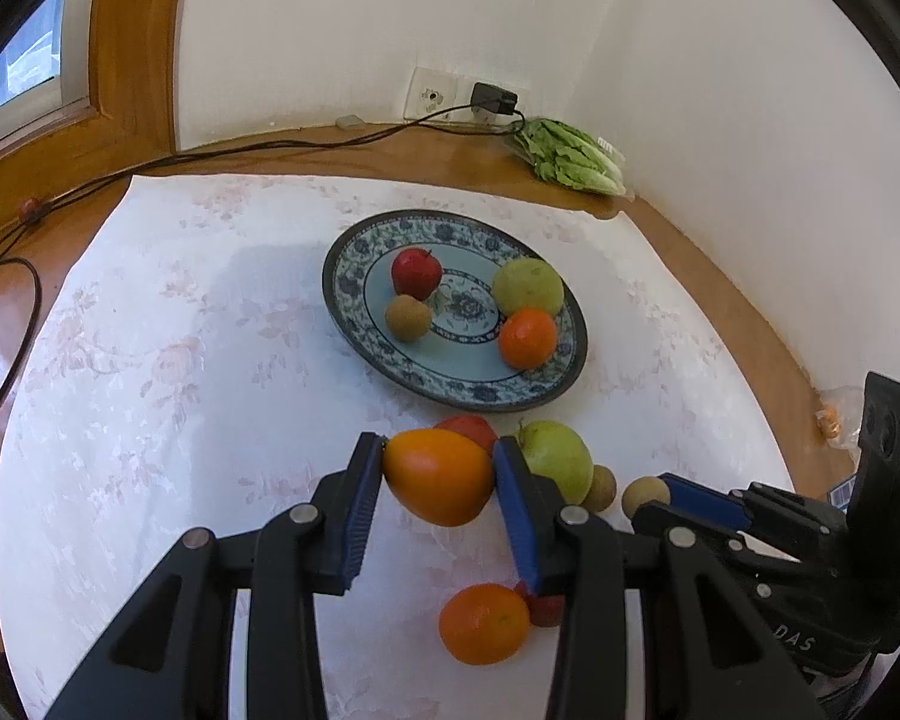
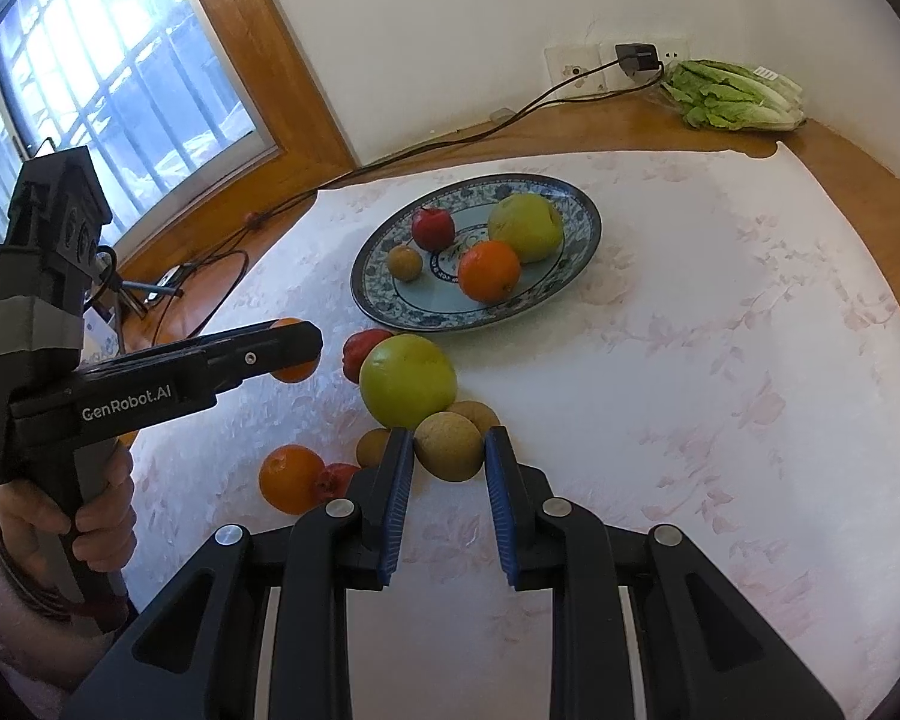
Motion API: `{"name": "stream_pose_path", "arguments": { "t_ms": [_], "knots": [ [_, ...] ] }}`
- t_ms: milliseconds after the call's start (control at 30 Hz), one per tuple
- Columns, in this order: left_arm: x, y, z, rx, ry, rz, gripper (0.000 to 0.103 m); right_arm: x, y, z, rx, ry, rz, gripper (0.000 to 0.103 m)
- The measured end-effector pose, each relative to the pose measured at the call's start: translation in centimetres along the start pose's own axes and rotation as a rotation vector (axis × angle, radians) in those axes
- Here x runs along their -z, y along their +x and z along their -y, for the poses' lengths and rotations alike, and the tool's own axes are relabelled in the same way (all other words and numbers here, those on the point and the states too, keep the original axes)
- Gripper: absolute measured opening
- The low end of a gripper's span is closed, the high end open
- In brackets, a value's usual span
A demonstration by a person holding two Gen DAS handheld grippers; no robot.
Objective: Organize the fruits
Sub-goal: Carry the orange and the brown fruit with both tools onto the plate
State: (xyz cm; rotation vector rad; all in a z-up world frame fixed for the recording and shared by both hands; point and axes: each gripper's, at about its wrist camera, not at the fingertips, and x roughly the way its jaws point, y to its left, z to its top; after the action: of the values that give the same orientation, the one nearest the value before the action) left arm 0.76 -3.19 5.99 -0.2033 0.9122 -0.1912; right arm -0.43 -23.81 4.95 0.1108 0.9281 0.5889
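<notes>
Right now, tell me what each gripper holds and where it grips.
Left gripper clamps an orange by its two sides. Right gripper clamps a small brown fruit by its sides.

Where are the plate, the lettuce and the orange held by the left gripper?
plate (image 1: 450, 387): left wrist view, bare near rim.
lettuce (image 2: 732, 96): right wrist view, middle of the leaves.
orange (image 1: 438, 477): left wrist view, middle of its skin, between the left gripper's pads.

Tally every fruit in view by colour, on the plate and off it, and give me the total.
orange fruits: 3
red fruits: 3
green fruits: 2
brown fruits: 4
Total: 12
</notes>
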Motion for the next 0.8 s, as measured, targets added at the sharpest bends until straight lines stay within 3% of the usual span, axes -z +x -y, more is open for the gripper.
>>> {"name": "stream_pose_path", "arguments": {
  "t_ms": [400,800],
  "knots": [
    [-2.2,0.4,0.3,-0.021,0.028,0.026,0.040,-1.4,-0.7,-0.2,0.026,-0.036,0.015,0.026],
    [-3.5,3.1,0.1,-0.021,0.029,0.001,0.040,-3.5,-0.2,0.3,0.070,-0.052,0.013,0.026]
  ]
}}
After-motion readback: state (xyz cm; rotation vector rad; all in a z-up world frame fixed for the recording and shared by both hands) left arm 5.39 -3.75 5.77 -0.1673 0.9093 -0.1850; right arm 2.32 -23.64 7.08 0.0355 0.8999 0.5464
